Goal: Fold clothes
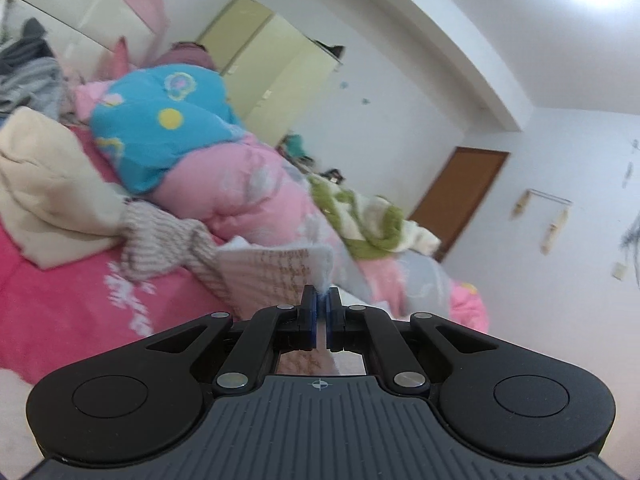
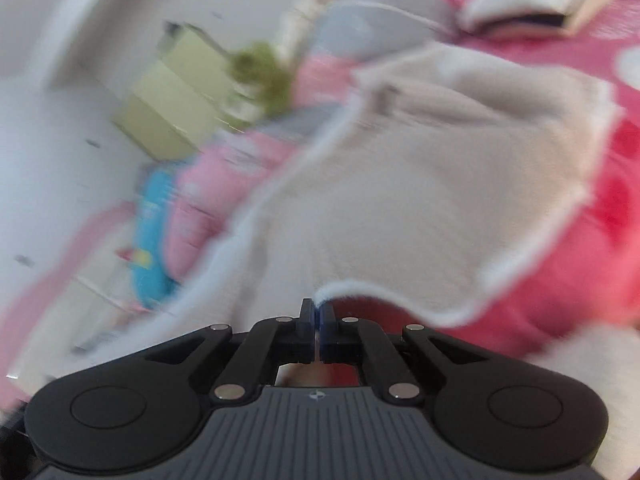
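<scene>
Pinching a corner of the striped cloth (image 1: 276,276), the left claw (image 1: 321,300) holds it up over the pink bed (image 1: 60,292). The right claw (image 2: 317,311) pinches the fuzzy white edge of the same cloth, which spreads out ahead of it.

Beige fleecy garment (image 2: 420,200) with white edging, spread and lifted over pink bedding (image 2: 560,300).
</scene>
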Motion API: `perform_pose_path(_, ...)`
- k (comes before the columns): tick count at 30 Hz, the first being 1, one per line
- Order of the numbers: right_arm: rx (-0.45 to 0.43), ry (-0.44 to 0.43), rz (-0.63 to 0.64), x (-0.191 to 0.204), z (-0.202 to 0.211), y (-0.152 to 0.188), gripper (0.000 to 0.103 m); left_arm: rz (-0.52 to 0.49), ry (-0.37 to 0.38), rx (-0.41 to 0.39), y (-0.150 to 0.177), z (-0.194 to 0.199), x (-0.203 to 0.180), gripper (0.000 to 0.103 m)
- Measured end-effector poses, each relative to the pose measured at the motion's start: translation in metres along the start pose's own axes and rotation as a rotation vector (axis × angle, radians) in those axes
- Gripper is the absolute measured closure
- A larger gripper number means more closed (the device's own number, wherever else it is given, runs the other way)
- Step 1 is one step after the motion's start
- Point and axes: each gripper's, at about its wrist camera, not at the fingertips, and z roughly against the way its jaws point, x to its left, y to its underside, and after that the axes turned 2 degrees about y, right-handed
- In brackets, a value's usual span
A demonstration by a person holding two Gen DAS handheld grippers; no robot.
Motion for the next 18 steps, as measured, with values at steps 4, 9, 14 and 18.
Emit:
perform_pose_path(4, 0.007, 0.207, 0.097, -0.009, 0.002, 0.007, 0.103, -0.022, 0.001, 0.042, 0.008, -0.01, -0.002, 0.101)
perform_pose_path(9, -0.017, 0.243, 0.057, -0.025, 0.001, -0.015, 0.101, -0.017, -0.006, 0.037, 0.008, -0.011, 0.004, 0.101)
perform_pose_path(14, -0.057, 0.243, -0.016, -0.042, 0.002, -0.043, 0.057, -0.012, -0.02, 0.035, 0.008, -0.013, 0.008, 0.101)
perform_pose_path(18, -0.089, 0.242, -0.075, -0.055, 0.003, -0.066, 0.047, -0.001, -0.046, 0.032, 0.009, -0.014, 0.014, 0.101)
